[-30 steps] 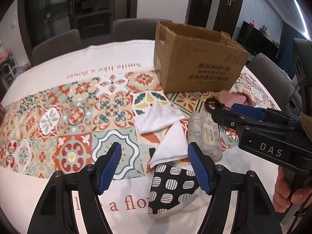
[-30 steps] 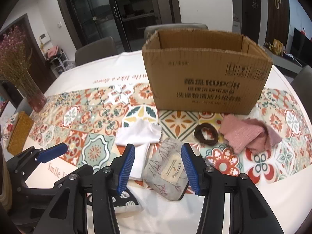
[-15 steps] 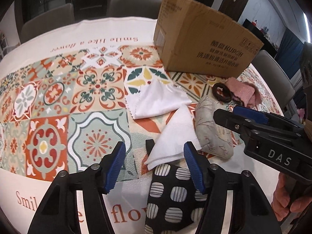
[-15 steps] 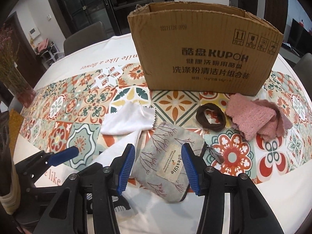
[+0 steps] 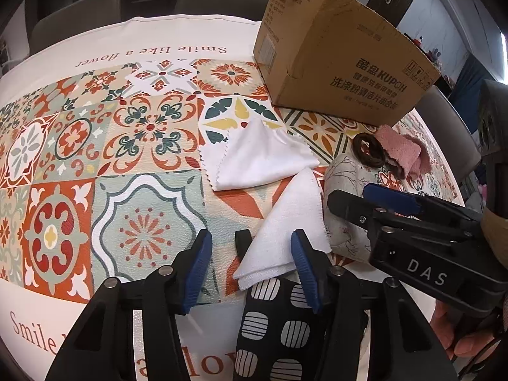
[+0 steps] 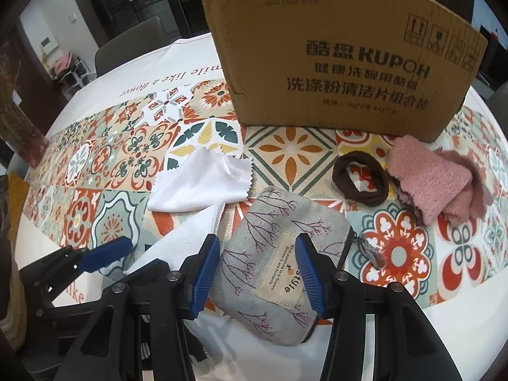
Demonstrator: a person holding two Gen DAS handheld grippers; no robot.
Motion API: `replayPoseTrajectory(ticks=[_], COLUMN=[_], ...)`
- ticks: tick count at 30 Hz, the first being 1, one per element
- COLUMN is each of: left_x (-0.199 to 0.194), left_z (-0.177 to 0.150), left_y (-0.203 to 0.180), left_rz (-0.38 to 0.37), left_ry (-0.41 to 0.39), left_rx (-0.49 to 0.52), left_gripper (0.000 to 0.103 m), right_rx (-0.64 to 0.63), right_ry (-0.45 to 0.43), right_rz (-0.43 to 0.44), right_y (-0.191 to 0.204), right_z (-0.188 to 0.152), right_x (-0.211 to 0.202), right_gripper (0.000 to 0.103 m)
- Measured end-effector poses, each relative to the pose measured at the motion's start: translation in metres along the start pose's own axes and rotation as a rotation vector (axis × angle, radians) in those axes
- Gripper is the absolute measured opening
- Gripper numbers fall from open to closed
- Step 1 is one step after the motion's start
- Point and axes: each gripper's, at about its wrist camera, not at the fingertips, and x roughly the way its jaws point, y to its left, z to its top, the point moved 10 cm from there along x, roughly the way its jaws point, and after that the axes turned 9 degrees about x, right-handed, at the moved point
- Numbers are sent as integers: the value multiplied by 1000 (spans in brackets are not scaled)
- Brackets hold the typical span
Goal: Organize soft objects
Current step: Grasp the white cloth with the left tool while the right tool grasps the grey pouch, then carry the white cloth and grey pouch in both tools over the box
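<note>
Soft items lie on the patterned tablecloth before an open cardboard box [image 5: 343,60] [image 6: 346,63]. My left gripper [image 5: 250,263] is open, its jaws either side of a folded white cloth [image 5: 285,222] that lies over a black-and-white dotted pouch [image 5: 279,327]. My right gripper [image 6: 258,273] is open, its jaws straddling a grey branch-print pouch [image 6: 279,254] [image 5: 346,190]. A second white cloth [image 5: 254,158] [image 6: 203,184], a brown hair tie [image 6: 360,179] [image 5: 370,150] and a pink knit cloth [image 6: 435,177] [image 5: 403,149] lie nearby.
Grey chairs [image 5: 76,16] stand behind the round table. A vase of dried flowers [image 6: 19,127] stands at the far left in the right wrist view. The table edge [image 6: 460,317] runs close on the near right.
Both grippers have moved forward and lower over the table. The left one now frames the folded white cloth, the right one the grey pouch. Jaws stay open.
</note>
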Motion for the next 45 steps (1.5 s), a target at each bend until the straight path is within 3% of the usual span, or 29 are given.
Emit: replayPoseTrajectory(ticks=[5,8,10,12,15,24,45], left_x=[4,5,6,7,4,-23,-86], left_z=[0,0,0,0,1,7,44], left_y=[-4,-3,-3,-3,-3,-14,-39], left_rz=[16,15,16,19,25,70,133], left_ry=[3,5,5,3,-3,-62,-233], left_rx=[19,17,15,19,10,30,39], left_gripper=[44,28,20,17,13,11,11], right_rx=[-13,-13,-20,-32,-40,-38,-18], right_ry=[0,7,2,4,7,-19,-192], right_rz=[-8,-11,-8,8,32,84,153], right_y=[-3,-6,-6,-3,-1,-2,-5], right_z=[-2,-4,-4,-5,-6,-7,23], right_x=[4,7,8,7,6,-14,-88], right_gripper=[50,48,41,26,18,11,10])
